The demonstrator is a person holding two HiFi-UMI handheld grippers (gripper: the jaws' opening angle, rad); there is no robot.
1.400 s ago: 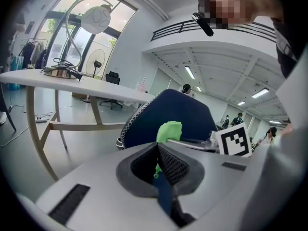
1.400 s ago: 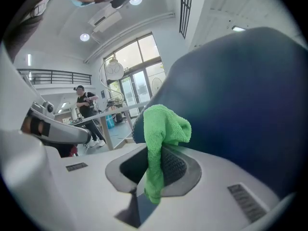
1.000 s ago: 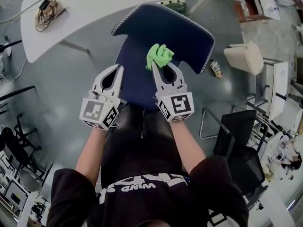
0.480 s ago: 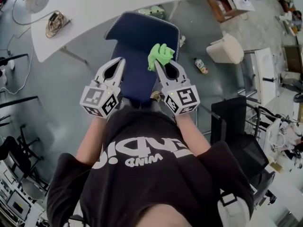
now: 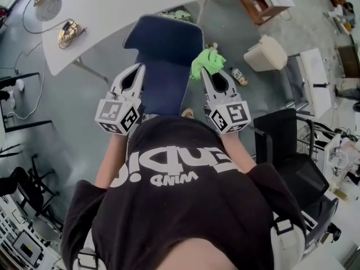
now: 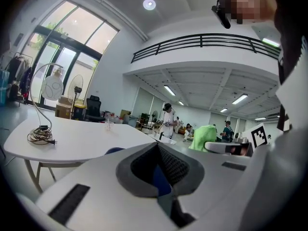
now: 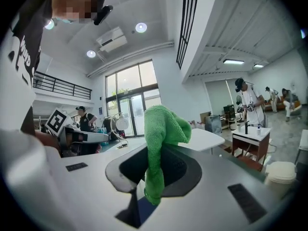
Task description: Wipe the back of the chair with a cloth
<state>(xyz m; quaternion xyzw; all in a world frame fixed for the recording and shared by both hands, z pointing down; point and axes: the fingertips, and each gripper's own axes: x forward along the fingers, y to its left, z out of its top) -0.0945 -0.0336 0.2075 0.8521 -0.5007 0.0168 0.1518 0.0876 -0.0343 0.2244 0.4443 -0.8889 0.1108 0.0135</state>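
The dark blue chair point(image 5: 163, 55) stands in front of me, its back seen from above in the head view. My right gripper point(image 5: 205, 72) is shut on a green cloth point(image 5: 207, 62), which is bunched above the jaw tips at the chair's right edge. In the right gripper view the green cloth point(image 7: 161, 138) hangs through the right gripper point(image 7: 163, 150). My left gripper point(image 5: 138, 67) is shut on nothing, at the chair's left edge. In the left gripper view the left gripper point(image 6: 158, 144) points level over the white table, and the green cloth point(image 6: 204, 137) shows at the right.
A white table point(image 5: 112, 10) curves behind the chair, with a coil of cable point(image 5: 70, 32) and a desk fan point(image 5: 48, 4) on it. A beige bin point(image 5: 270, 52) and a bottle point(image 5: 238, 76) sit on the floor at right. A black chair point(image 5: 281, 145) is close at right.
The right gripper has carried the green cloth to the right, from over the chair's back to its right edge. The left gripper has stayed by the left edge. The head view has shifted.
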